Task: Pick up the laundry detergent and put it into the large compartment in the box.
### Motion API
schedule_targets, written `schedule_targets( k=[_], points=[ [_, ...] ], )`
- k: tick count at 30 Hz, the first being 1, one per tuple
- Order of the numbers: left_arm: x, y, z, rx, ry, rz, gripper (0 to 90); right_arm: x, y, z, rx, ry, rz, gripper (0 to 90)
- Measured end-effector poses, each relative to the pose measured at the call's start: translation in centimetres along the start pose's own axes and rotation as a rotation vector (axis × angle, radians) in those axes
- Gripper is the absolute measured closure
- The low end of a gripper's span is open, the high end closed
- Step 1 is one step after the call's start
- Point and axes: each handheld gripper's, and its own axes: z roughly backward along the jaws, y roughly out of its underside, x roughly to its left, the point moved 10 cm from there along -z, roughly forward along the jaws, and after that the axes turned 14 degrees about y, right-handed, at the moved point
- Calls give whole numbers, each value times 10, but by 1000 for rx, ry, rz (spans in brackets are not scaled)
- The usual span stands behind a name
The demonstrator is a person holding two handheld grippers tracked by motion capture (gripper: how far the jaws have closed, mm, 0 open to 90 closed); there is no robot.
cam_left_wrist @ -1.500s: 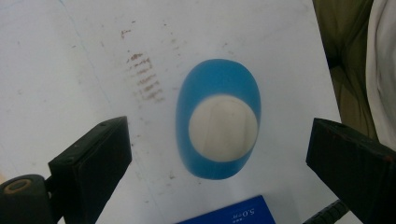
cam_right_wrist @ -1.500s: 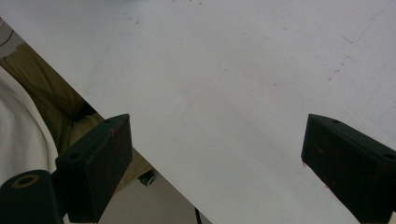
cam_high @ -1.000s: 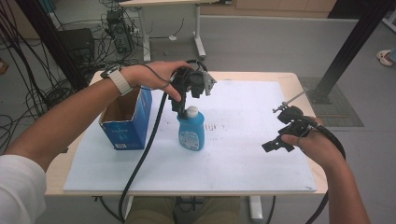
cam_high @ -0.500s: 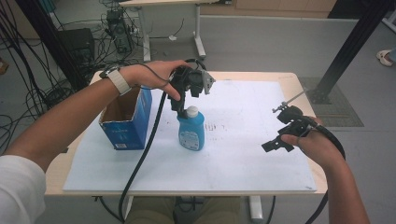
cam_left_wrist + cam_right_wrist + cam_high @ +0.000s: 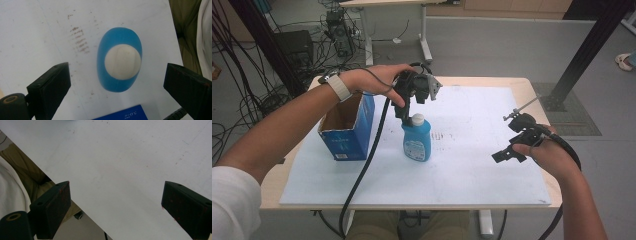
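Far left: open blue cardboard box (image 5: 346,125) on the white mat (image 5: 462,170), top flaps up. Just right of it stands the blue bottle (image 5: 416,140) with a white cap (image 5: 417,119), upright, apart from the box. Our left gripper (image 5: 404,111) hangs directly above the cap, jaws spread wide, gripping nothing. In the left gripper view the cap (image 5: 122,62) sits a bit right of centre between the jaws, so we should nudge the hand that way, drop straight down, and close on the neck below the cap. We can't quite tell the height gap; looks small. Squeeze square or the bottle tips. Far right: our right gripper (image 5: 507,150) is idle over bare mat, jaws apart, empty.
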Motion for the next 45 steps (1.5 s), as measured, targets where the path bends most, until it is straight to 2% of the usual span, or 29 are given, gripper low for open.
schedule_targets(
  k=[45],
  points=[
    [1,3,0,-18,1,3,85,-2,0,-1,-3,-2,-6,89]
  ],
)
